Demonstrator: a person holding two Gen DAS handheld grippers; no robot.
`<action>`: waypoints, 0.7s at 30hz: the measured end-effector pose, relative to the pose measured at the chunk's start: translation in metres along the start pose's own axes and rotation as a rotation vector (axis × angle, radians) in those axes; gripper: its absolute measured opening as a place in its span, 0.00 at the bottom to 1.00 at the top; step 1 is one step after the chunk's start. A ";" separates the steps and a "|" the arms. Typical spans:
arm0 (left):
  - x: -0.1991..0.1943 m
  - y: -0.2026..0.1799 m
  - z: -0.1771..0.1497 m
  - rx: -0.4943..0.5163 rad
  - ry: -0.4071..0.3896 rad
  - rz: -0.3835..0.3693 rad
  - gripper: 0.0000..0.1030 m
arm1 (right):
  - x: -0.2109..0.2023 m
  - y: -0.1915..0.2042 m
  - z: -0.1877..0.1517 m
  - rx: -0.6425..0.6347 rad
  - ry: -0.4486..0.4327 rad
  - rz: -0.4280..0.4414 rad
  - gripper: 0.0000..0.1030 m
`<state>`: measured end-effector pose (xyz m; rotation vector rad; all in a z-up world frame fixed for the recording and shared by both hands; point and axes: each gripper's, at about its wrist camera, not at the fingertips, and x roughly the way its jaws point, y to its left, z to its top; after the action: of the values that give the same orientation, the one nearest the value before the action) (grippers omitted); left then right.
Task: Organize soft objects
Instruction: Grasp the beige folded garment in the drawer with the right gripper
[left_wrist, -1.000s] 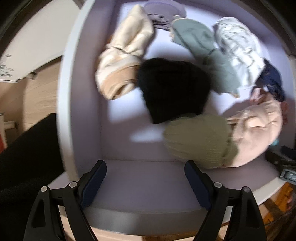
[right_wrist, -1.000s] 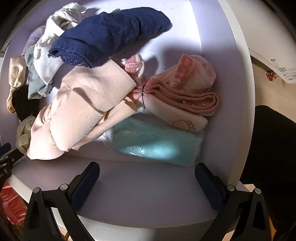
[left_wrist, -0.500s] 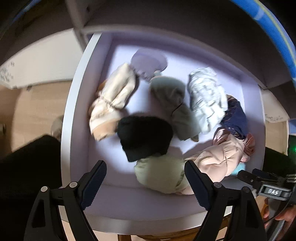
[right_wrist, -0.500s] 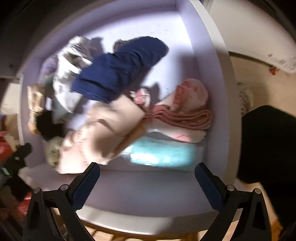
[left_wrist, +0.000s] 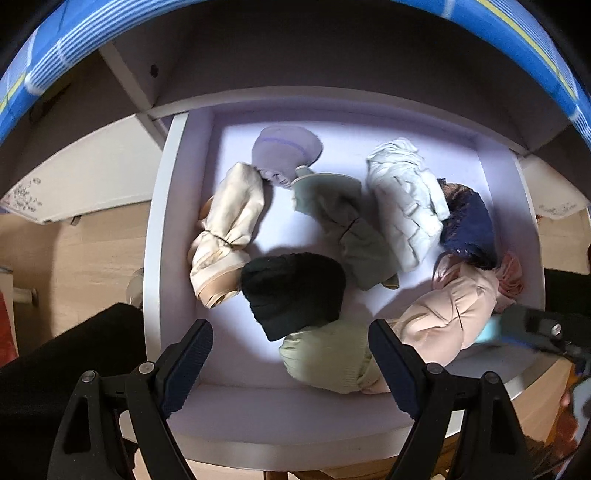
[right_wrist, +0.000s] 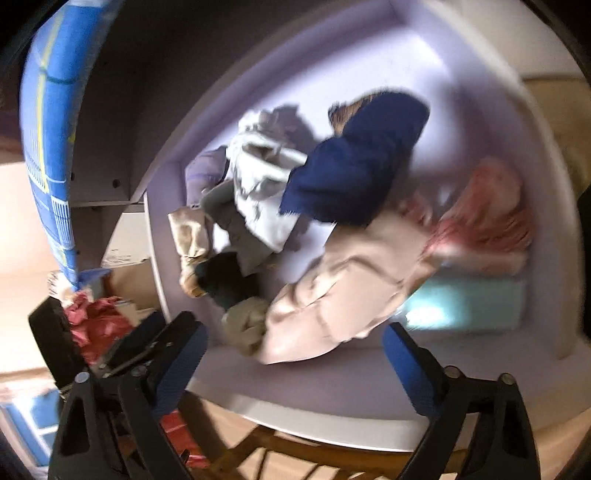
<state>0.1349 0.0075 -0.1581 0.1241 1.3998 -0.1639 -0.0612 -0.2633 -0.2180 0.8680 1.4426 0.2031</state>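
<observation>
An open lilac drawer (left_wrist: 177, 229) holds several rolled soft garments. In the left wrist view I see a cream roll (left_wrist: 229, 229), a lilac piece (left_wrist: 284, 151), a grey-green roll (left_wrist: 343, 221), a pale white roll (left_wrist: 406, 199), a navy piece (left_wrist: 469, 229), a black roll (left_wrist: 291, 291), an olive roll (left_wrist: 325, 358) and a pink-beige roll (left_wrist: 447, 314). My left gripper (left_wrist: 290, 358) is open and empty above the drawer's front. My right gripper (right_wrist: 295, 354) is open and empty; its view shows the navy piece (right_wrist: 362, 158), pink-beige roll (right_wrist: 351, 288), a pink towel (right_wrist: 487, 225) and a teal packet (right_wrist: 469, 302).
The drawer's front edge (left_wrist: 295, 439) lies under both grippers. A dark cabinet opening (left_wrist: 295, 66) is behind the drawer. A blue striped fabric (left_wrist: 55, 55) arcs overhead. Wood floor (left_wrist: 92, 251) lies to the left. Red cloth (right_wrist: 96, 321) lies at left in the right wrist view.
Both grippers have pulled back and up from the drawer, so the whole drawer now shows. The right wrist view has tilted and is blurred. The garments lie as before.
</observation>
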 end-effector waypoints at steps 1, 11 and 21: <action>0.003 0.002 0.000 -0.013 0.001 -0.008 0.85 | 0.005 -0.001 -0.002 0.024 0.011 0.012 0.88; 0.011 0.008 0.002 -0.038 0.017 -0.024 0.85 | 0.041 -0.010 0.000 0.123 0.034 -0.067 0.78; 0.025 -0.001 -0.001 0.011 0.077 -0.009 0.85 | 0.071 -0.011 0.008 0.055 0.048 -0.149 0.63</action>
<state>0.1383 0.0055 -0.1827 0.1342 1.4765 -0.1762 -0.0460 -0.2302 -0.2808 0.8001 1.5567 0.0730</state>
